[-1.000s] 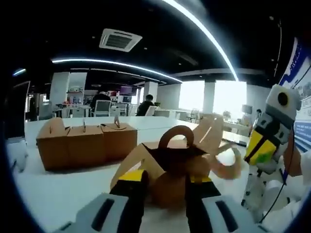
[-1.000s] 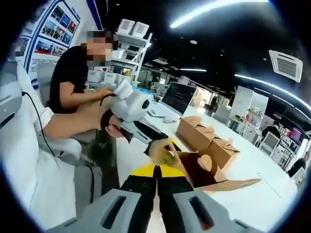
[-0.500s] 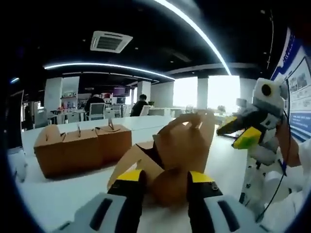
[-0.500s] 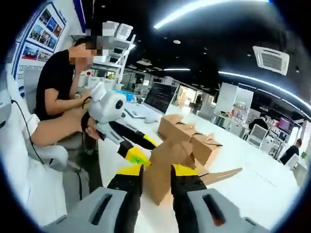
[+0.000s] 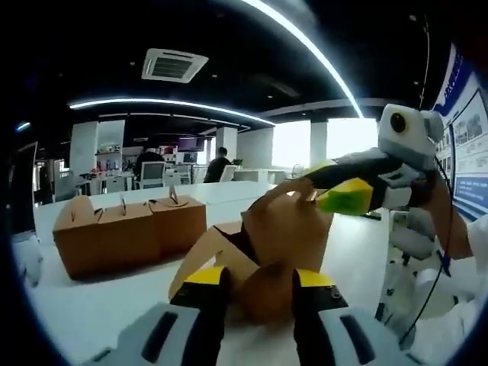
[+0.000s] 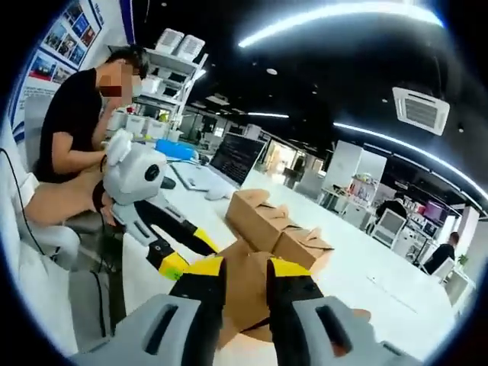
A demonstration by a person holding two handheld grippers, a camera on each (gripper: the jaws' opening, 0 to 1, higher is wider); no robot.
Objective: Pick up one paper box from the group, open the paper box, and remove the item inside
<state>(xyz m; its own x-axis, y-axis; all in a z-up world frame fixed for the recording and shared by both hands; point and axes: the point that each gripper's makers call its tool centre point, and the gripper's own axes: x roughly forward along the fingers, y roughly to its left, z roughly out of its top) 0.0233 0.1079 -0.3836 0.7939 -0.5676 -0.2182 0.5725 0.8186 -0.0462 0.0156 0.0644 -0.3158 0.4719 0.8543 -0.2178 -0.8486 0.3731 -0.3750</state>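
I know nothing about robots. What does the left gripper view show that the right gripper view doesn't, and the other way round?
Left gripper view: bright windows at the far end of the room, and the right gripper reaching in to pinch the box's flap.
Right gripper view: a seated person in a black shirt, an open laptop, white shelves, and the left gripper coming in.
Both: the opened brown paper box gripped by both grippers, the row of closed brown paper boxes and the white table.

Closed paper boxes [image 5: 130, 232]: three. Opened paper box [image 5: 267, 244]: one. Laptop [image 6: 235, 158]: one.
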